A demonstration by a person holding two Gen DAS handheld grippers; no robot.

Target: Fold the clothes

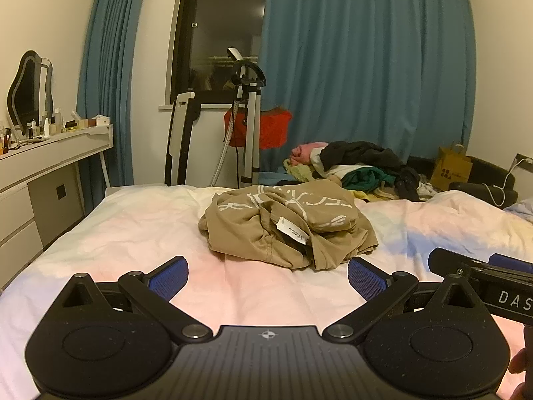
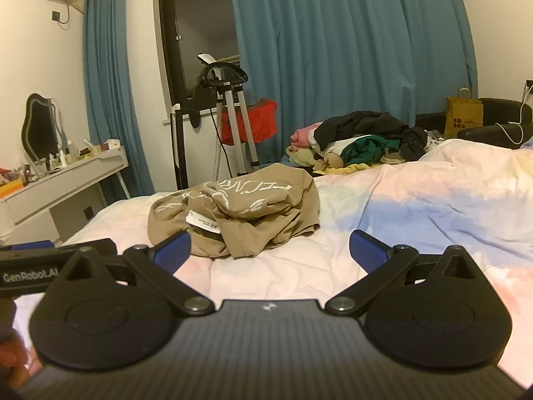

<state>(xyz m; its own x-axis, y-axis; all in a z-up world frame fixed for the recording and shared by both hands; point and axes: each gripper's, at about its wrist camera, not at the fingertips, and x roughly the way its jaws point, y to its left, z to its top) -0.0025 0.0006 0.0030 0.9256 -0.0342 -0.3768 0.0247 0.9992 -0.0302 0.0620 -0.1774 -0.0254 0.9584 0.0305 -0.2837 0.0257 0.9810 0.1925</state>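
A crumpled tan garment (image 1: 286, 223) with white lettering and a white care label lies in a heap on the pastel bedsheet (image 1: 133, 233). It also shows in the right wrist view (image 2: 240, 213). My left gripper (image 1: 266, 278) is open and empty, low over the sheet just in front of the garment. My right gripper (image 2: 269, 250) is open and empty, beside the left one and to the garment's right front. Each gripper's body shows at the edge of the other's view.
A pile of mixed clothes (image 1: 363, 166) lies at the far side of the bed. A white dresser (image 1: 50, 166) with bottles and a mirror stands left. A garment steamer stand (image 1: 246, 116) and blue curtains are behind. A paper bag (image 1: 451, 166) sits far right.
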